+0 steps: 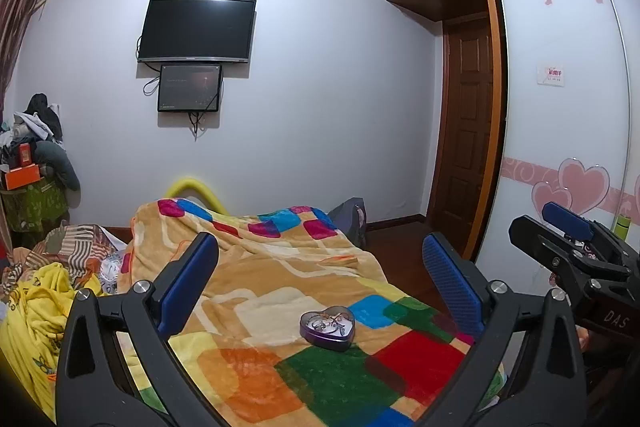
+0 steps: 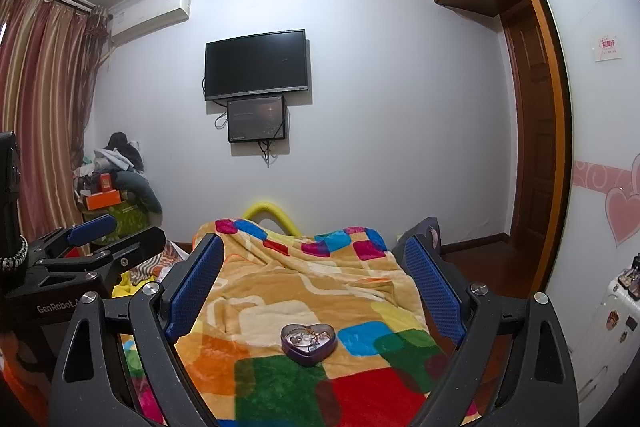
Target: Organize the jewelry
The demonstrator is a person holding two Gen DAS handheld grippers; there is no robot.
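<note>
The room was evenly and fairly brightly lit from overhead, with a cool cast. The television (image 1: 197, 30) threw a soft shadow down onto the wall (image 1: 320, 87). Both fisheye views bowed straight lines hard near the edges and darkened to black corners. Focus was sharp, no glare

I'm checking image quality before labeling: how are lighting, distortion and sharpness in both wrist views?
Left wrist view: even dim indoor light, strong fisheye bending of the wardrobe, dark vignette corners; heart-shaped tin fairly sharp, jewelry inside too small to identify. Right wrist view: same barrel distortion curving the ceiling trim, curtain slightly soft, blanket colours saturated, no glare on the TV.
</note>
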